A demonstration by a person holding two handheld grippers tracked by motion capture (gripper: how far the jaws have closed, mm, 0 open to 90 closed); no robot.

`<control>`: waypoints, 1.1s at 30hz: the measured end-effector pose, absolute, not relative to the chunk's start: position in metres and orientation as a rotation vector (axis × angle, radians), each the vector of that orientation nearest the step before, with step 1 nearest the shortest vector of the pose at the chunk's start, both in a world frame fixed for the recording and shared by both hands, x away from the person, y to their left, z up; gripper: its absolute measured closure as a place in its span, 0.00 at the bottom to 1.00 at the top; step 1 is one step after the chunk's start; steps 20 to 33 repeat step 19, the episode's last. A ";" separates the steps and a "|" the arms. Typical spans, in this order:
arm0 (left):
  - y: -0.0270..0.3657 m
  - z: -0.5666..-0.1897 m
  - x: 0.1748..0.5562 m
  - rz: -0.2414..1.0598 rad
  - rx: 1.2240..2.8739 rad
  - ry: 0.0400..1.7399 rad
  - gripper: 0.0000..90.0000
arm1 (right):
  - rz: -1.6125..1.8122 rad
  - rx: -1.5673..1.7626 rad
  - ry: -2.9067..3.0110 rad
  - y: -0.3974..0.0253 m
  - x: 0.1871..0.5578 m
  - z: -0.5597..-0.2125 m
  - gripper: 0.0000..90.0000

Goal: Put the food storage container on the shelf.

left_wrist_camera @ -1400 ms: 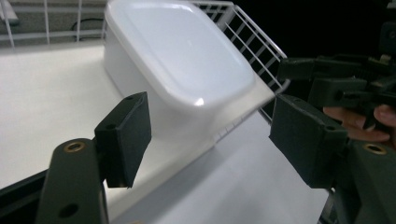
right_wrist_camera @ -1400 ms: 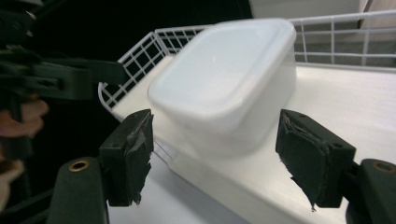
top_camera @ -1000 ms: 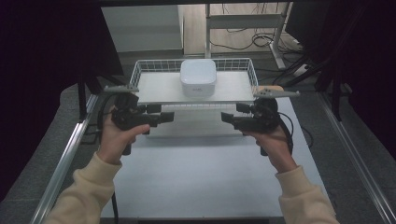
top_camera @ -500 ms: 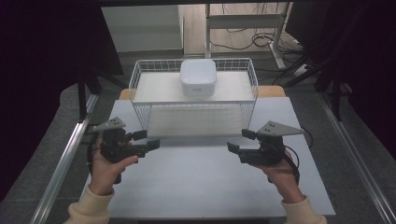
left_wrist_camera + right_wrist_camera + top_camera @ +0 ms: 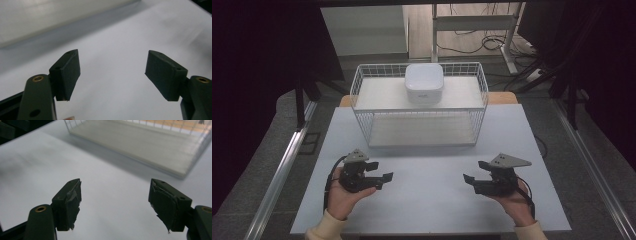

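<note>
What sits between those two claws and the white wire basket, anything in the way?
Nothing visible. Bare table lies between the left gripper, the right gripper and the wire basket. Both stand open and empty. The white box sits inside, behind the basket's front wall.

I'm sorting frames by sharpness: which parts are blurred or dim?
High view: surroundings dark, table evenly lit, wire basket sharp. Left gripper view: jaws crisp, background soft. Right gripper view: torn pads sharp, the basket out of focus.

White wire-metal basket (image 5: 362, 107), glossy plastic box (image 5: 424, 83), matt white table (image 5: 427, 200).
</note>
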State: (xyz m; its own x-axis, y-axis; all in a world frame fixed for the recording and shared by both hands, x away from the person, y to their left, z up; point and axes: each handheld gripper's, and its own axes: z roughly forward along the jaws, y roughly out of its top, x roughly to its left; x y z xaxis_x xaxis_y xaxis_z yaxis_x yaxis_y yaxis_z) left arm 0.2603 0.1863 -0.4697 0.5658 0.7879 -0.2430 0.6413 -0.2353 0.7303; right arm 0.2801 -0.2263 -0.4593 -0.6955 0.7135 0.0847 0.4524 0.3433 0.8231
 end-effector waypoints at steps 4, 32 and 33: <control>0.187 -0.482 0.259 0.227 1.981 1.173 0.30 | 1.244 1.085 2.334 -0.234 0.283 -0.475 0.29; 0.193 -0.472 0.254 0.283 1.952 1.159 0.30 | 1.250 1.038 2.333 -0.231 0.282 -0.477 0.28; 0.193 -0.472 0.254 0.283 1.952 1.159 0.30 | 1.250 1.038 2.333 -0.231 0.282 -0.477 0.28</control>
